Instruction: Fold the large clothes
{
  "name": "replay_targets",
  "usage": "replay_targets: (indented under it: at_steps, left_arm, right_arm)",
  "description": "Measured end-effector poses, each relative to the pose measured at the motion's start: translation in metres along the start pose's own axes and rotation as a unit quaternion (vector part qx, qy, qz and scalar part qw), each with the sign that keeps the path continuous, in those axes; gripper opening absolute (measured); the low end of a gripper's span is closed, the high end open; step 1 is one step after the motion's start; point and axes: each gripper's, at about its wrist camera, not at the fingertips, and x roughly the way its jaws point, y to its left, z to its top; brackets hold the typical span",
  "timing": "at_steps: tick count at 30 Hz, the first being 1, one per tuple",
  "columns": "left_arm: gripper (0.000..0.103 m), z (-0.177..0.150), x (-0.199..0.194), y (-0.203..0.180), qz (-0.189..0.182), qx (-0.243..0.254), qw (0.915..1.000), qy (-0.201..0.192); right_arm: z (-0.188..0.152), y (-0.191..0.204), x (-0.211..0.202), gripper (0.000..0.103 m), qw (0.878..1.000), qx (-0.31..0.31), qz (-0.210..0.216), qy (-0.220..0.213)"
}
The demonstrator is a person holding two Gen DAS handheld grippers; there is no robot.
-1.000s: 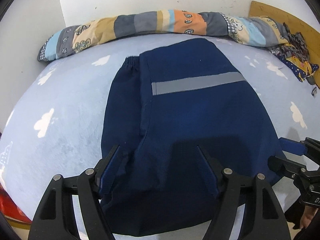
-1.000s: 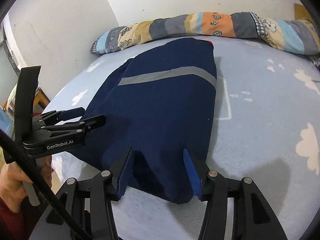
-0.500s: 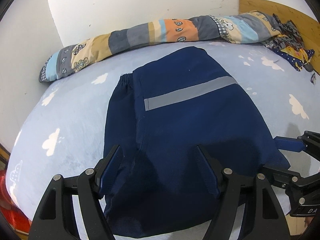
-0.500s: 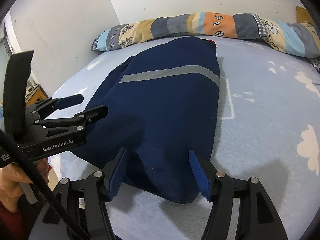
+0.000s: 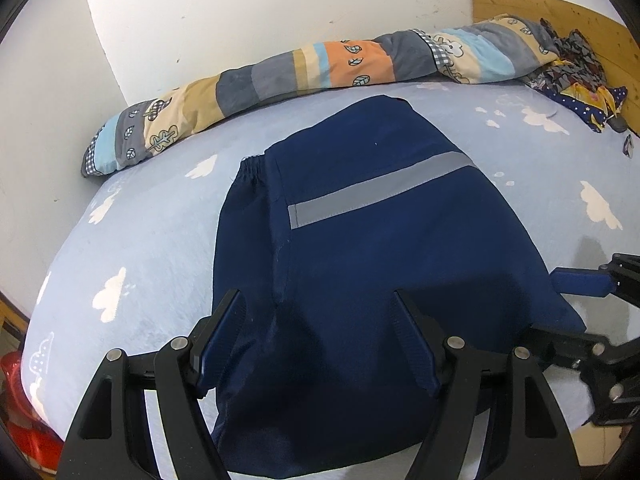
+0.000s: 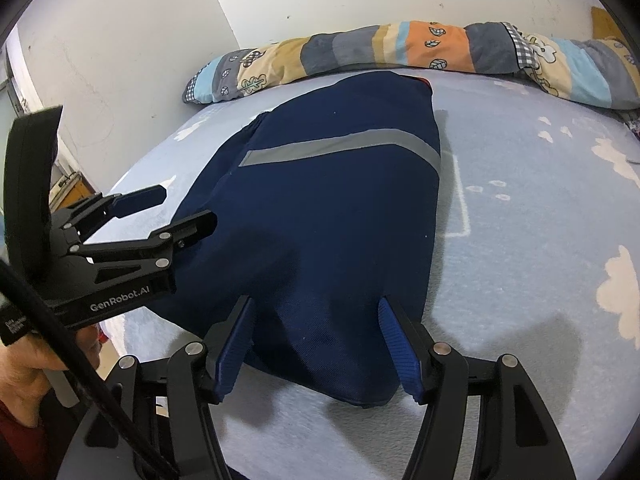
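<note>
A navy garment (image 5: pixel 380 264) with a grey reflective stripe lies folded lengthwise on the bed, an elastic cuff showing at its far left. My left gripper (image 5: pixel 316 296) hovers open over the garment's near left part, its pads pressing nothing. My right gripper (image 6: pixel 316 300) stands open over the near right corner of the garment (image 6: pixel 332 208), the cloth lying loose beneath its fingers. Each view shows the other gripper: the right gripper (image 5: pixel 548 306) at the garment's right edge, the left gripper (image 6: pixel 188 204) open above its left edge.
The bed sheet (image 5: pixel 140 248) is light blue with white clouds. A rolled patchwork quilt (image 5: pixel 320 68) runs along the far wall. Patterned clothes (image 5: pixel 572 76) are piled by the wooden headboard (image 5: pixel 560 12). A person's hand (image 6: pixel 36 360) grips the left handle.
My right gripper's jaws have spread wider over the garment's near corner. The left wrist has rolled slightly, tilting its view. The garment has not moved.
</note>
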Motion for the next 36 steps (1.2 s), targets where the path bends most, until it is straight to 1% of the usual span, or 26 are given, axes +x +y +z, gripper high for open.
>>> replay_targets:
  at_steps: [3,6,7,9,10,11,12,14,16,18,20,21,22,23,24,25,26,27,29,30,31,33,34,35,36]
  left_arm:
    - [0.074,0.004,0.0,0.002,0.004,0.0,1.0,-0.003]
    - [0.074,0.013,0.001,0.007,0.006,-0.007,0.9999,-0.006]
    - [0.074,0.017,0.003,0.008,0.003,-0.01,0.9999,-0.007]
    - [0.074,0.029,0.013,0.013,0.001,-0.012,0.9999,-0.004]
    - [0.074,0.035,0.02,0.016,0.008,-0.013,0.9999,0.001]
    - [0.074,0.041,0.032,0.022,0.016,-0.019,0.9996,0.011]
    - [0.074,0.045,0.042,0.026,0.017,-0.028,0.9993,0.02]
    - [0.074,0.052,0.072,0.041,0.012,-0.061,0.9968,0.05]
    - [0.074,0.055,0.093,0.052,0.004,-0.088,0.9936,0.071]
    - [0.074,0.056,0.103,0.061,-0.005,-0.108,0.991,0.079]
    - [0.076,0.056,0.109,0.068,-0.015,-0.125,0.9886,0.083]
    - [0.08,0.055,0.111,0.071,-0.016,-0.13,0.9879,0.084]
    - [0.084,0.052,0.113,0.074,-0.012,-0.135,0.9869,0.087]
    - [0.085,0.05,0.114,0.076,-0.011,-0.14,0.9861,0.088]
    - [0.086,0.045,0.118,0.081,-0.019,-0.15,0.9841,0.093]
    - [0.091,0.041,0.119,0.082,-0.023,-0.156,0.9827,0.097]
    - [0.093,0.037,0.124,0.086,-0.025,-0.164,0.9807,0.103]
    - [0.094,0.035,0.125,0.088,-0.026,-0.169,0.9797,0.105]
    - [0.094,0.033,0.121,0.09,-0.031,-0.175,0.9787,0.103]
    - [0.094,0.034,0.117,0.091,-0.028,-0.173,0.9795,0.099]
    - [0.094,0.037,0.109,0.092,-0.023,-0.171,0.9812,0.088]
    - [0.094,0.039,0.096,0.096,-0.024,-0.172,0.9821,0.072]
    - [0.094,0.041,0.09,0.099,-0.025,-0.177,0.9815,0.067]
    - [0.094,0.041,0.084,0.102,-0.029,-0.183,0.9808,0.062]
    - [0.094,0.042,0.079,0.105,-0.033,-0.188,0.9799,0.058]
  right_arm:
    - [0.01,-0.007,-0.005,0.069,1.0,0.023,0.016,-0.007]
    - [0.026,-0.013,-0.012,0.069,0.999,0.033,0.014,-0.023]
    - [0.032,-0.014,-0.013,0.066,0.999,0.034,0.013,-0.025]
    - [0.05,-0.016,-0.013,0.049,0.999,0.035,0.015,-0.031]
    - [0.059,-0.017,-0.011,0.027,0.999,0.033,0.012,-0.03]
    - [0.07,-0.017,-0.008,0.02,0.999,0.03,0.002,-0.029]
    - [0.085,-0.018,-0.004,0.02,0.999,0.028,-0.008,-0.031]
    - [0.108,-0.022,0.005,0.02,0.999,0.034,-0.016,-0.034]
    - [0.135,-0.026,0.022,0.02,0.998,0.037,-0.032,-0.027]
    - [0.159,-0.031,0.044,0.02,0.998,0.042,-0.033,-0.019]
    - [0.174,-0.035,0.064,0.02,0.998,0.053,-0.034,-0.006]
    - [0.182,-0.038,0.077,0.02,0.998,0.058,-0.036,0.004]
    - [0.189,-0.042,0.089,0.02,0.997,0.062,-0.042,0.011]
    - [0.192,-0.045,0.101,0.02,0.996,0.062,-0.055,0.019]
    - [0.194,-0.05,0.116,0.02,0.995,0.067,-0.069,0.038]
    - [0.192,-0.056,0.128,0.02,0.993,0.077,-0.069,0.055]
    - [0.189,-0.064,0.14,0.018,0.991,0.091,-0.071,0.073]
    - [0.185,-0.068,0.146,0.018,0.989,0.098,-0.072,0.082]
    - [0.184,-0.072,0.144,0.018,0.989,0.106,-0.064,0.078]
    - [0.184,-0.071,0.135,0.018,0.99,0.109,-0.058,0.073]
    - [0.184,-0.069,0.127,0.018,0.991,0.106,-0.051,0.07]
    - [0.178,-0.062,0.101,0.019,0.994,0.091,-0.04,0.056]
    - [0.172,-0.058,0.083,0.024,0.995,0.08,-0.035,0.045]
    - [0.165,-0.056,0.07,0.033,0.996,0.072,-0.032,0.041]
    - [0.156,-0.053,0.054,0.038,0.997,0.063,-0.029,0.04]
